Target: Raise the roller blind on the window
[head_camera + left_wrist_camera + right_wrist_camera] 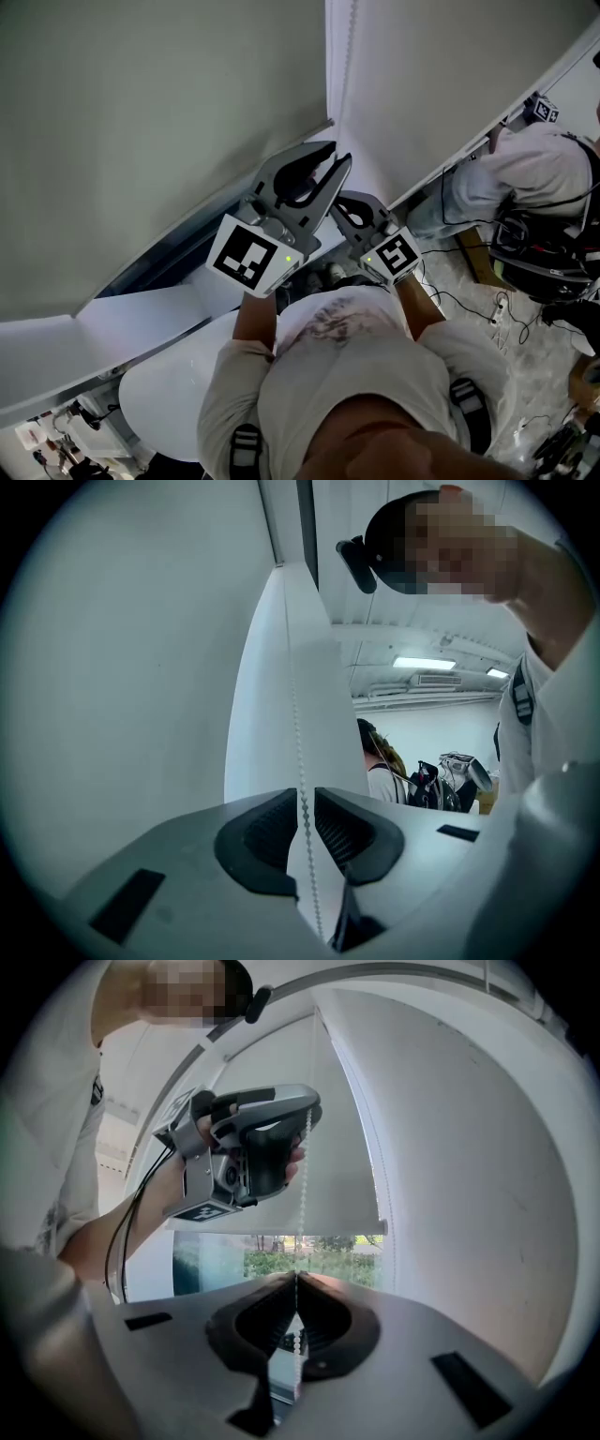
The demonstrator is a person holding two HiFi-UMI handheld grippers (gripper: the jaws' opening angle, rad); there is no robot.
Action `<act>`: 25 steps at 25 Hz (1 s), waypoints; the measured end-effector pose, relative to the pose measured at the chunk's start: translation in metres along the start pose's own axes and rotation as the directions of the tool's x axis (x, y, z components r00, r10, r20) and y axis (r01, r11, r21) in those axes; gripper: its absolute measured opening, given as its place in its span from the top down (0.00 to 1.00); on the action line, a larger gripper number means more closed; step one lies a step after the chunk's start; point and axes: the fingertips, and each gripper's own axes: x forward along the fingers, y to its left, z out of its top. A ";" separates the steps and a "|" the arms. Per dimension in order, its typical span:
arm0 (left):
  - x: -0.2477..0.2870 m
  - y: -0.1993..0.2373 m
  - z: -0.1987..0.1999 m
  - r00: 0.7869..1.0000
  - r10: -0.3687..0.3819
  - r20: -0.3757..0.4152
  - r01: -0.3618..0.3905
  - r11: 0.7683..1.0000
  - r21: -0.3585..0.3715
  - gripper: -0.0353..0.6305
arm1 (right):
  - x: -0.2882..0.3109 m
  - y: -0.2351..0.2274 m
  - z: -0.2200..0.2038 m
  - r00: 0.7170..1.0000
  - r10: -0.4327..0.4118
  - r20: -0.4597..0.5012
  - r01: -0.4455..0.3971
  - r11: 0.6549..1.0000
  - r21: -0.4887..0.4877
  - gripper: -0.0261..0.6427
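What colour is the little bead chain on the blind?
The bead chain is white; the left gripper view shows it best.

Floor: pale, speckled, stone-look floor (469, 286), seen at the lower right of the head view. Lying on it:
- thin black cables (448, 298), trailing loosely
- white oblong power strip (500, 307), among the cables
- brown cardboard box (478, 258), beside them

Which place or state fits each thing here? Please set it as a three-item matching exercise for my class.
Things:
1. white fabric roller blind
2. white bead chain
3. left gripper

Places or states:
A. pinched by the jaws of the right gripper
B. hanging partway down, greenery below it
C. higher up the chain

Pairs: 1-B; 2-A; 3-C
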 end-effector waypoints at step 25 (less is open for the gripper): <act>-0.029 0.011 -0.060 0.994 0.075 -0.081 -0.080 0.995 -0.065 0.94 | 0.014 0.013 -0.059 0.989 0.014 -0.147 -0.010 1.000 0.028 0.87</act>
